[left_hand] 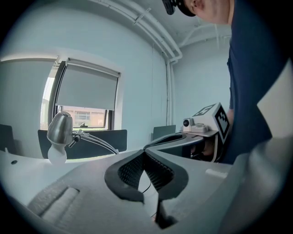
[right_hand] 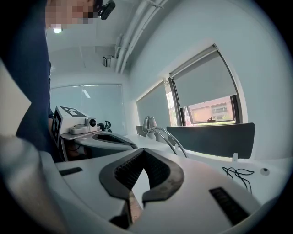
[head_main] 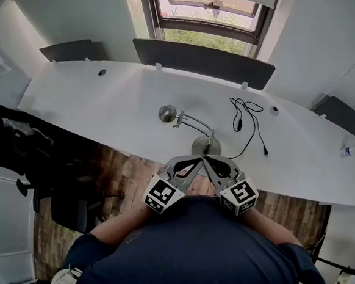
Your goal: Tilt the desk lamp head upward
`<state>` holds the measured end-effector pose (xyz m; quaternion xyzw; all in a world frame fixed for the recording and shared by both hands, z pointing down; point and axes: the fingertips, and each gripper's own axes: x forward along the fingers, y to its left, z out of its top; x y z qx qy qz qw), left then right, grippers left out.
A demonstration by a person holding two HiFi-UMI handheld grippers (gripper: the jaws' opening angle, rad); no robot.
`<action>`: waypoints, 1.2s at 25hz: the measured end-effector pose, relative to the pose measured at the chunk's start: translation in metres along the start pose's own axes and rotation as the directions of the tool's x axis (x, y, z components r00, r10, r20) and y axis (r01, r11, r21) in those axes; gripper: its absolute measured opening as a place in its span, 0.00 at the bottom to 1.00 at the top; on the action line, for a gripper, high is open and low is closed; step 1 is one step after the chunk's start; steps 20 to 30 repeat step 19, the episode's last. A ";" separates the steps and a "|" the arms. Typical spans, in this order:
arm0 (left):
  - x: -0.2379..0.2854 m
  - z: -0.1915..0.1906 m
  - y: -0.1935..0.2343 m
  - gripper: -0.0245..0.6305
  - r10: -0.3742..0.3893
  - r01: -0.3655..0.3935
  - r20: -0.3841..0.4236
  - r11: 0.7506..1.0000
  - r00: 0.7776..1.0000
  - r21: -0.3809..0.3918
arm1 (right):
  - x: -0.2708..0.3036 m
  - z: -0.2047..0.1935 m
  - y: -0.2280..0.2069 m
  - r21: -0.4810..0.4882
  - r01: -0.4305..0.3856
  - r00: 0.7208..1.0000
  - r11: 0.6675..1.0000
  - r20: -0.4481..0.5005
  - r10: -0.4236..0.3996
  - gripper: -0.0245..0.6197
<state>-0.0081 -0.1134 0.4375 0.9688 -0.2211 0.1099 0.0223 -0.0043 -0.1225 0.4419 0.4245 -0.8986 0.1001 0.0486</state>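
The desk lamp stands on the white desk (head_main: pixel 88 96); its round base (head_main: pixel 206 146) is near the front edge. A thin curved arm (head_main: pixel 192 124) runs left to the chrome head (head_main: pixel 167 113), which points down. Both grippers hover side by side just in front of the base, at the desk's front edge. My left gripper (head_main: pixel 197 162) is shut with nothing between its fingers, and so is my right gripper (head_main: pixel 208 160). The left gripper view has its shut tips (left_hand: pixel 144 153) with the lamp head (left_hand: pixel 60 129) far left. The right gripper view has its shut tips (right_hand: pixel 144 151) and the lamp head (right_hand: pixel 149 123) beyond.
A loose black cable (head_main: pixel 247 123) lies on the desk right of the lamp. Dark divider panels (head_main: pixel 205 59) line the desk's far edge below a window. A black office chair (head_main: pixel 19 151) stands at the left, and a small bottle (head_main: pixel 352 150) sits at the desk's right end.
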 end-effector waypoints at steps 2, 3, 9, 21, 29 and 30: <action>0.000 0.000 0.000 0.05 0.001 -0.001 0.001 1.000 1.000 0.005 | 0.000 0.000 0.000 -0.002 0.001 1.000 1.000 0.002 -0.001 0.05; 0.000 0.000 -0.001 0.05 0.000 0.000 0.001 1.000 1.000 0.008 | -0.001 0.001 0.000 -0.003 0.002 1.000 1.000 0.002 -0.002 0.05; 0.001 0.001 0.000 0.05 0.004 -0.004 0.001 1.000 1.000 0.015 | -0.001 0.001 -0.002 -0.003 0.006 1.000 1.000 0.005 -0.006 0.05; -0.001 0.001 0.002 0.05 0.012 -0.012 0.002 1.000 1.000 0.010 | -0.001 0.000 -0.003 0.003 0.007 1.000 1.000 0.004 -0.007 0.05; -0.001 0.001 0.002 0.05 0.012 -0.012 0.002 1.000 1.000 0.010 | -0.001 0.000 -0.003 0.003 0.007 1.000 1.000 0.004 -0.007 0.05; -0.001 0.001 0.002 0.05 0.012 -0.012 0.002 1.000 1.000 0.010 | -0.001 0.000 -0.003 0.003 0.007 1.000 1.000 0.004 -0.007 0.05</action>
